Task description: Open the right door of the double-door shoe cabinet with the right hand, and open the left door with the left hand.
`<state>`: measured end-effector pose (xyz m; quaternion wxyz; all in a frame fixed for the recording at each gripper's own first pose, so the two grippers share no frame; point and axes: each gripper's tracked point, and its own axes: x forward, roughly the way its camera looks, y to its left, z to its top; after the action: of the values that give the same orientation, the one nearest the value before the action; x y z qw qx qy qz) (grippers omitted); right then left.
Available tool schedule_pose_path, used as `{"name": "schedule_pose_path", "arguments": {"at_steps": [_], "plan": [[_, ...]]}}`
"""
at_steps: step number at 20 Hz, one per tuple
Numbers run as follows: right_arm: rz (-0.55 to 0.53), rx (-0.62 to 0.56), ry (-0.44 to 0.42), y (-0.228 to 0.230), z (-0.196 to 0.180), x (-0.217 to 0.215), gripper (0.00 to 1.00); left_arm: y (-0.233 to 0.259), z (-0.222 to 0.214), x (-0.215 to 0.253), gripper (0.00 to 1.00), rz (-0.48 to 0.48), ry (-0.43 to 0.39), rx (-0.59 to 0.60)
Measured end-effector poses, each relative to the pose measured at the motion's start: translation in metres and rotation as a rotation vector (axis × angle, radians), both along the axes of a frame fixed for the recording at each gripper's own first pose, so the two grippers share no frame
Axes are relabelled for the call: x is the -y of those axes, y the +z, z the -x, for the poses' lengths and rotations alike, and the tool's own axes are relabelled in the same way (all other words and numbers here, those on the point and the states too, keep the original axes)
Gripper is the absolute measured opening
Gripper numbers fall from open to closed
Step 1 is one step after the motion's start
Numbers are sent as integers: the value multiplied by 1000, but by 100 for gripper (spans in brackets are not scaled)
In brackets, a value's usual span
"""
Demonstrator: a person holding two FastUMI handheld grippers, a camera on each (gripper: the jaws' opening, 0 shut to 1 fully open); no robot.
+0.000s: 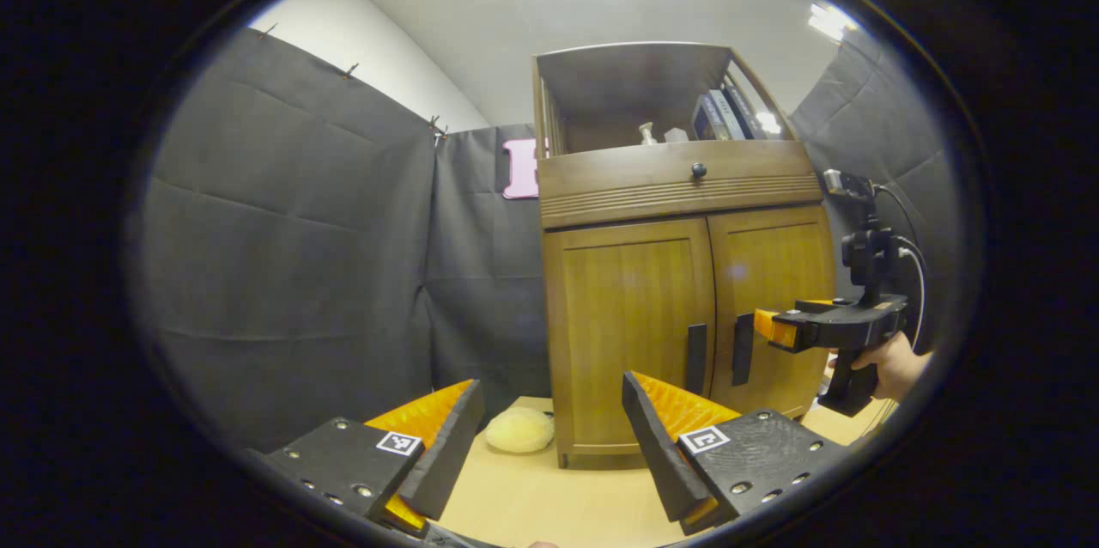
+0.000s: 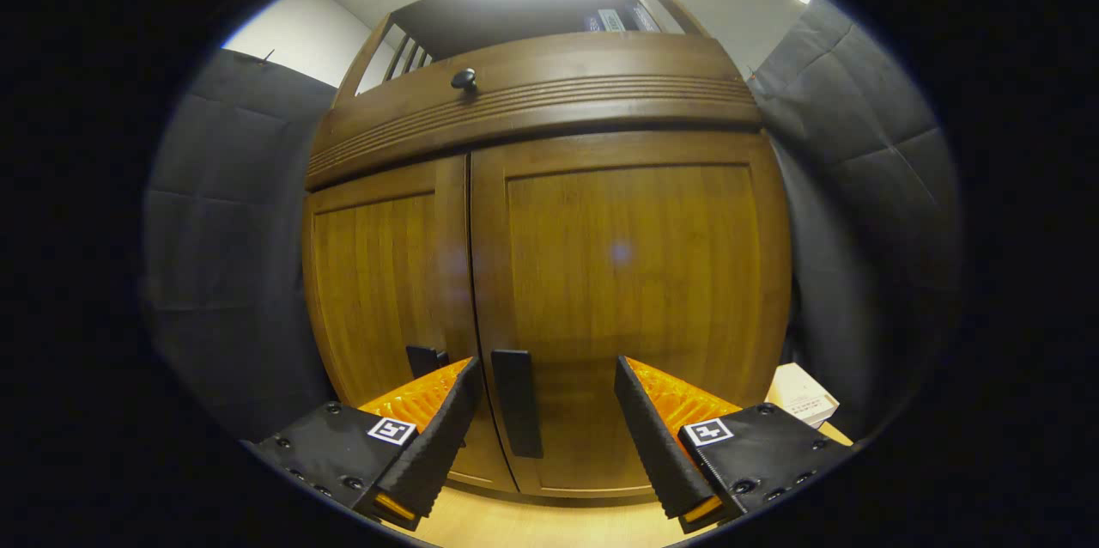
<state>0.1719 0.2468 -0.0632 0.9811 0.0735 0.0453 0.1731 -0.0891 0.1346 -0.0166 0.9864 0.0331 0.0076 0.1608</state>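
The shoe cabinet [image 1: 678, 273] is standing on the tabletop [image 1: 549, 496], both doors closed. The right gripper [image 2: 543, 419] is gaping wide around the right door's handle [image 2: 517, 402] without touching it. The left gripper [image 1: 549, 445] is hanging released, well back from the left door [image 1: 631, 333].

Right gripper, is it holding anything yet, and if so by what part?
Nothing is held. The right gripper is open, with the right door's handle standing between its jaws, not clamped. The left gripper is open too.
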Motion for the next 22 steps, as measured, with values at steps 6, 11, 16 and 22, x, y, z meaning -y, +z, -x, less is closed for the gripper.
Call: {"name": "schedule_pose_path", "arguments": {"at_steps": [6, 11, 16, 22], "plan": [[14, -44, 5, -30, -21, -24, 84, 2, 22, -24, 94, -13, 54, -1], [32, -54, 0, -43, -34, -38, 82, 2, 30, -37, 94, -19, 83, -6], [28, -77, -7, -52, -39, -45, 47, 2, 34, -40, 94, -25, 97, -1], [36, -86, 14, -53, -35, -46, 12, 2, 33, -40, 94, -15, 83, 4]]}}
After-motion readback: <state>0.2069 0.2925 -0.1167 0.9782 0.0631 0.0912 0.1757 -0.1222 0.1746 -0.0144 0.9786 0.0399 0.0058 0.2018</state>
